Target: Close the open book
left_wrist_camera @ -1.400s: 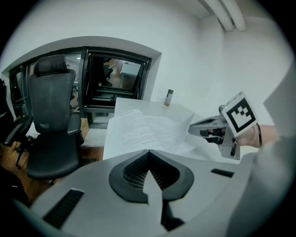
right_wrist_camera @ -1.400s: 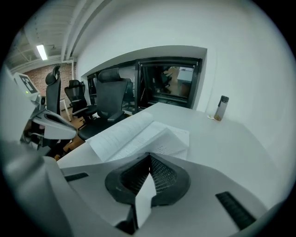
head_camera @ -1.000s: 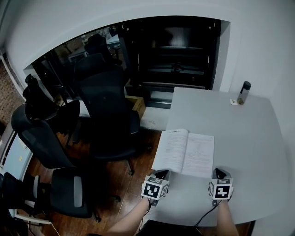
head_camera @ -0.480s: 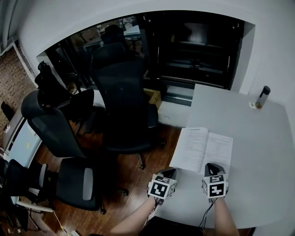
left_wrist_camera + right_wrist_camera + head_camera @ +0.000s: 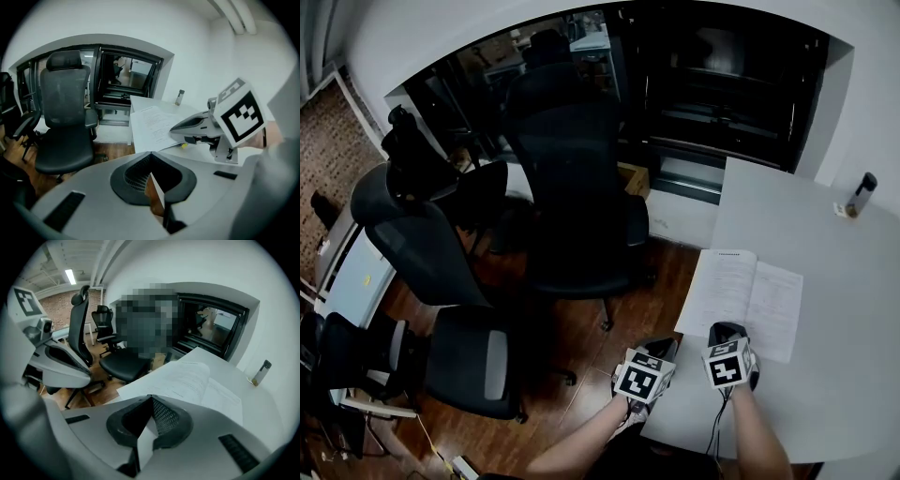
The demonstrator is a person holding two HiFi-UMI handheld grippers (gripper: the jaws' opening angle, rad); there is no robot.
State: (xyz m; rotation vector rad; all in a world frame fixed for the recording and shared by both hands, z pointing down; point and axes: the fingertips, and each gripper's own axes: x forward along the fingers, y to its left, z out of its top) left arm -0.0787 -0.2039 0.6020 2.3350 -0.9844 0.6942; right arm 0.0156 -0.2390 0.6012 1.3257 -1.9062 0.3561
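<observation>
Book (image 5: pixel 742 302) open, flat | right gripper (image 5: pixel 727 330) shut, empty, tips at pages' near edge, probably placed to turn one half over | left gripper (image 5: pixel 660 346) shut, empty, just off table (image 5: pixel 834 272) edge, over floor (image 5: pixel 567 352) | book near table's left edge | forearms reaching in from below, grippers tilted downward

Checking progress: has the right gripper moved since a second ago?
Yes: the right gripper slid left along the book's near edge, from right corner toward spine.
</observation>
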